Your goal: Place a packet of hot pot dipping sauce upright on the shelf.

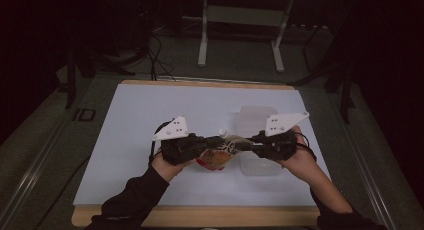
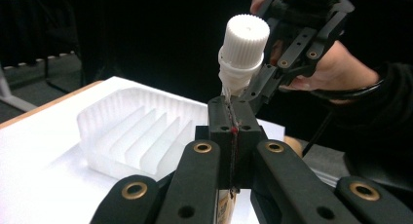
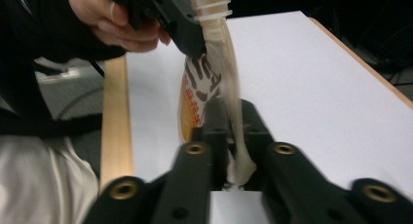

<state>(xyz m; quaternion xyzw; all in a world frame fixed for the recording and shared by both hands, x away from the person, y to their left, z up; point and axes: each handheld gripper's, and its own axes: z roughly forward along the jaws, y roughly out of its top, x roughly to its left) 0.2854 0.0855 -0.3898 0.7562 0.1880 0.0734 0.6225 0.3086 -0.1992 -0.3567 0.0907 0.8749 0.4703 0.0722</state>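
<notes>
Pinching pouch (image 1: 216,157), both fingers (image 2: 221,118) closed

The pouch (image 3: 202,95) is thin, flexible film, glossy on its printed orange-and-white face and translucent along its sealed edge; its screw cap (image 2: 245,35) is matt white plastic with fine ribbing. The container (image 2: 134,134) is frosted, translucent plastic with moulded ridges. Both the left gripper (image 2: 233,124) and the right gripper (image 3: 233,136) are matt black plastic (brass-coloured metal at the pivots). The table (image 1: 200,215) has a smooth matt white top with a bare wood edge.
</notes>
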